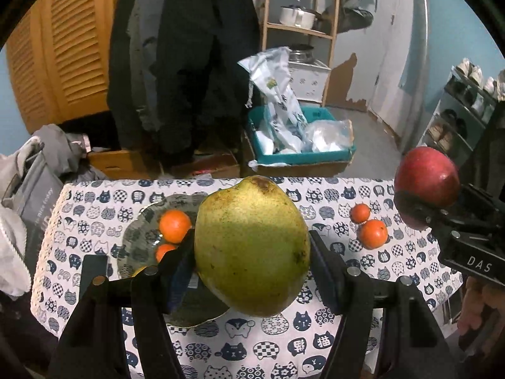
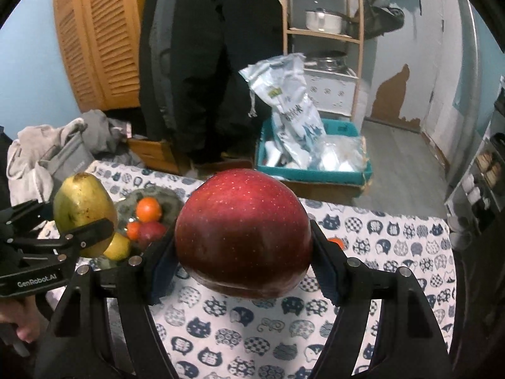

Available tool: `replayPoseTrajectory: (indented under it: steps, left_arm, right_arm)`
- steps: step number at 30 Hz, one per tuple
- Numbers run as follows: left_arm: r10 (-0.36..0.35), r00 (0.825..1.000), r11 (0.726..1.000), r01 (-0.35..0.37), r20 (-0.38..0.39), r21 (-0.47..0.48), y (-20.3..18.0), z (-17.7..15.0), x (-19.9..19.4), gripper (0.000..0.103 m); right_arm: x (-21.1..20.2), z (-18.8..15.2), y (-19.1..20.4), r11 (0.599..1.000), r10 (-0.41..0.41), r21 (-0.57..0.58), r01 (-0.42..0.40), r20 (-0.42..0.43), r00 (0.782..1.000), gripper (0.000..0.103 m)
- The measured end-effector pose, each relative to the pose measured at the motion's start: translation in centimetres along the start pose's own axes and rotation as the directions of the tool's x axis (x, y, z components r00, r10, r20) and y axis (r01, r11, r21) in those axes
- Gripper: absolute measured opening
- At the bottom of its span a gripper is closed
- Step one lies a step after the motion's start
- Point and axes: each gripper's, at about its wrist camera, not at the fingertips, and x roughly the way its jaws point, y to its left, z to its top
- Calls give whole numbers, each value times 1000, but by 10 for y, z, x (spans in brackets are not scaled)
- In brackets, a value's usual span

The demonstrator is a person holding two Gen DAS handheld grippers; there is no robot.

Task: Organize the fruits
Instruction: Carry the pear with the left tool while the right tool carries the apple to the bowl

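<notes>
Nearest me, my left gripper (image 1: 252, 252) was clamped on a large green pear (image 1: 252, 246), held clear above the cat-print tablecloth (image 1: 284, 331). My right gripper (image 2: 243, 246) was clamped on a red apple (image 2: 243, 230), likewise off the cloth. Behind the pear sat a grey plate (image 1: 139, 240) holding two oranges (image 1: 174, 225); the right view added a yellow fruit and a small red one there. Two more oranges (image 1: 373, 233) lay touching on the cloth, right of the plate. Beyond the table stood a teal box (image 1: 303, 154) of bags.
</notes>
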Motion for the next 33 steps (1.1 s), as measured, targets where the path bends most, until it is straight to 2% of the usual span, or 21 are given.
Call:
replayPoseTrajectory:
  steps: [7,17,25,33]
  left_arm:
    - [39,999,999,-38,11,-32,23,-2,-5,69]
    - [91,995,992,-93,-28,-84,59,-13,8,69]
    - [120,988,984,-131,-96,-120,84,-27,37,69]
    - [116,976,979,-143,-182,-146,101,-45,74,69]
  right_arm:
    - [12,14,28,999,43,-16,-43,-3,999,75]
    - [43,26,69,994,98,-40,-100,-40,994,75]
    - [89,26,94,991,127,-30,-131,-104,986,75]
    - [126,17,107,988,145,-20,-151,-181,973,75]
